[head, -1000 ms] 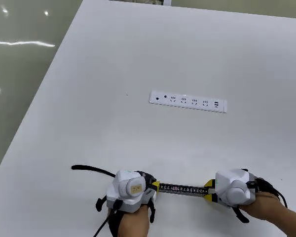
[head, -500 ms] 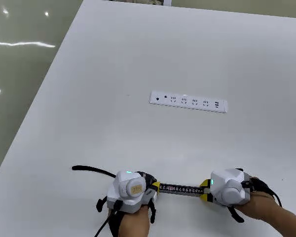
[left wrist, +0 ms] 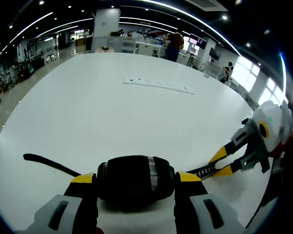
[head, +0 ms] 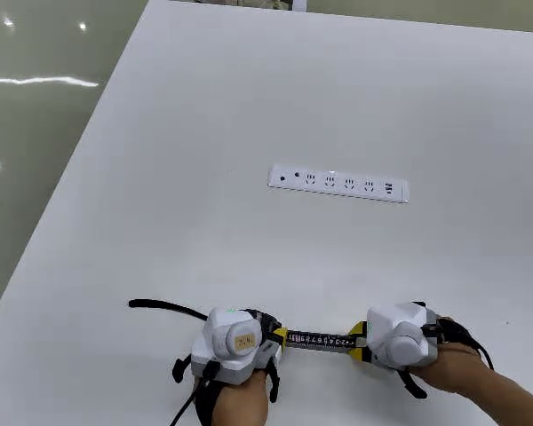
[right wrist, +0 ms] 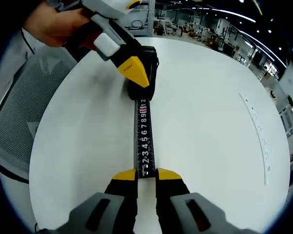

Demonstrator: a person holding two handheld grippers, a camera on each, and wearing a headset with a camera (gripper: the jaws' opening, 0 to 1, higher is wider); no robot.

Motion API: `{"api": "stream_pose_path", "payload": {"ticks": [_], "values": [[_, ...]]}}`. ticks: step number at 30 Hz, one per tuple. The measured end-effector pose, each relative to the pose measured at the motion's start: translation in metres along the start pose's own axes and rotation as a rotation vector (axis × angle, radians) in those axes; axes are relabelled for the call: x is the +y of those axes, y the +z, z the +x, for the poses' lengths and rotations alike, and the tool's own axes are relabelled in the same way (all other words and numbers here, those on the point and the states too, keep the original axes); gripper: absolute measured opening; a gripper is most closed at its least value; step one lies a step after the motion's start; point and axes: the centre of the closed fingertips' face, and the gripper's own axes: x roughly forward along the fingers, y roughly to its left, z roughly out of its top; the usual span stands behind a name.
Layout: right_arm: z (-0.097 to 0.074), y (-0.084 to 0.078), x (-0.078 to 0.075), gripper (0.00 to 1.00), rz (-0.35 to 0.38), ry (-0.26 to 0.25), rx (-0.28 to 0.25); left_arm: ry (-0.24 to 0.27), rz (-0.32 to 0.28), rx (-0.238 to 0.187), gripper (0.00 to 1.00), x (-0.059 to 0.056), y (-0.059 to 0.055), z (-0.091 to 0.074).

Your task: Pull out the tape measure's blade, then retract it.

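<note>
The left gripper (left wrist: 136,177) has its two yellow-tipped jaws closed on either side of the black tape measure (left wrist: 136,187), which sits on the white table (left wrist: 112,117). A black strap (left wrist: 49,163) trails from the case to the left across the tabletop. The blade (left wrist: 201,171) runs out to the right, where the right gripper (left wrist: 220,163) pinches its end between yellow tips. A white power strip (left wrist: 158,86) lies well beyond, towards the far side of the table

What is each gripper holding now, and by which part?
The left gripper clamps the tape measure's black case by its two sides. The right gripper pinches the blade at its free end.
</note>
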Motion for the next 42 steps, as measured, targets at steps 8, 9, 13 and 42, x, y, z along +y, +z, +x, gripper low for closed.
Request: {"api": "stream_pose_path", "payload": {"ticks": [8,9,13,42], "values": [[0.003,0.007,0.001,0.12,-0.003,0.001,-0.010,-0.001,0.001,0.000,0.60,0.000,0.000,0.000],[0.003,0.008,0.001,0.12,-0.003,0.001,-0.012,-0.001,0.001,0.000,0.60,0.000,0.000,0.000],[0.005,0.011,0.001,0.12,-0.002,0.001,-0.017,-0.001,0.002,0.001,0.60,-0.001,0.000,0.000],[0.023,0.046,0.003,0.12,-0.010,0.007,-0.062,-0.004,0.001,0.004,0.60,0.000,0.000,0.000]]}}
